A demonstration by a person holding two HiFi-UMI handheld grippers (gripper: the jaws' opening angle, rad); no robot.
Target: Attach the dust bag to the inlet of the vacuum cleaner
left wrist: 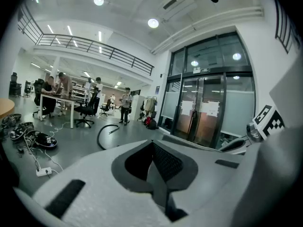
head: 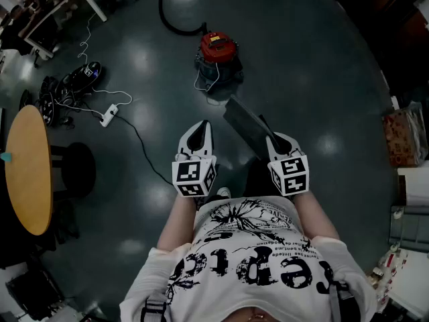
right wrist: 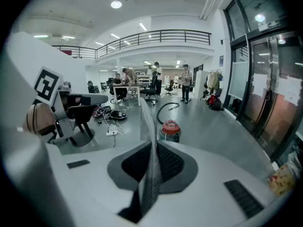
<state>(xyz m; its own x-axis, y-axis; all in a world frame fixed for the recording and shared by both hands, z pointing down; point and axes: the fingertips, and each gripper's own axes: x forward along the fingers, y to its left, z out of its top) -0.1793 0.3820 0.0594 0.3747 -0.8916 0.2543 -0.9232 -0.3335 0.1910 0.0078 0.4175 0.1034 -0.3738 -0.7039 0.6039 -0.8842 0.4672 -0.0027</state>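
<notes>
Open floor [head: 322, 79] lay around the vacuum cleaner [head: 218, 58] — well ahead of you.
Your right gripper [head: 277, 141] clenched the flat dust bag [head: 245, 123] by its near edge, far edge short of the vacuum cleaner — your left gripper [head: 198, 133] was closed on nothing.

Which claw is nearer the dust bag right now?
Right. The right claw is clamped on the dust bag; the left claw, shut and empty, is apart on its left.

Grey floor [head: 322, 79], round wooden table [head: 27, 173], glass doors [left wrist: 203, 112], balcony railing [right wrist: 156, 34], perhaps desks [left wrist: 57, 97]
</notes>
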